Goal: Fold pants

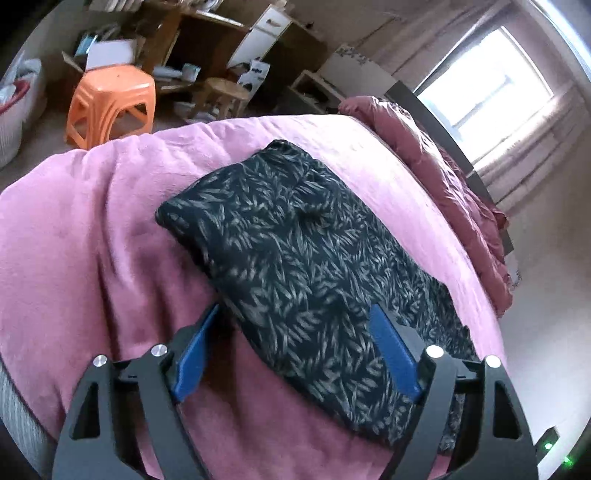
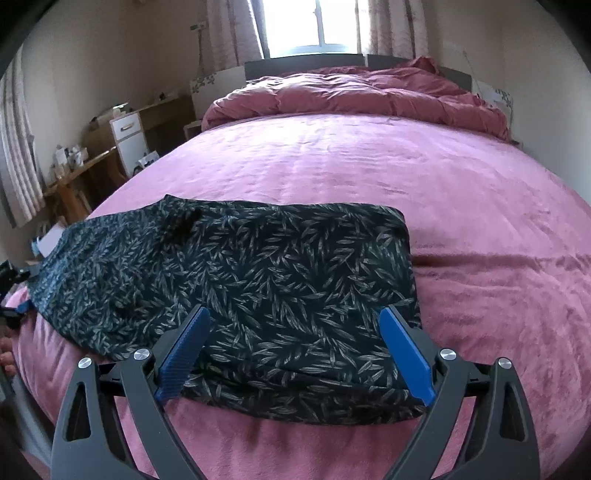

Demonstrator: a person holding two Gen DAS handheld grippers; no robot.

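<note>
Here on the bed, the black pants with a pale grey leaf print (image 2: pixel 258 288) lie folded into a broad flat slab on the plush pink blanket (image 2: pixel 461 229), close to its near edge. In the right wrist view the right gripper (image 2: pixel 294 317) hangs over the slab's near right part, blue pads spread wide, both tips over the cloth and nothing pinched between them. The left stretch of the pants looks paler and blurred, and the far left rim only gives a sliver of blue and black gear, too cut off to read. Over in the left wrist view, the left gripper (image 1: pixel 301 312) also stands well open: its left pad sits at the fold's edge where cloth meets blanket, its right pad over the print, and no grip on the fabric. Whether either pad actually touches the cloth, I cannot tell. The pants' near corner is hidden behind the black finger frame at lower right. Past the bed stand an orange plastic stool (image 1: pixel 110 105), a small wooden stool (image 1: pixel 225 94) and a cluttered wooden desk (image 1: pixel 207 40); a white box beside it (image 1: pixel 255 74) carries dark lettering, too smeared to read. A bunched dusty-red duvet (image 2: pixel 362 88) lies at the far end under the glaring window (image 2: pixel 306 26), washed out white.
</note>
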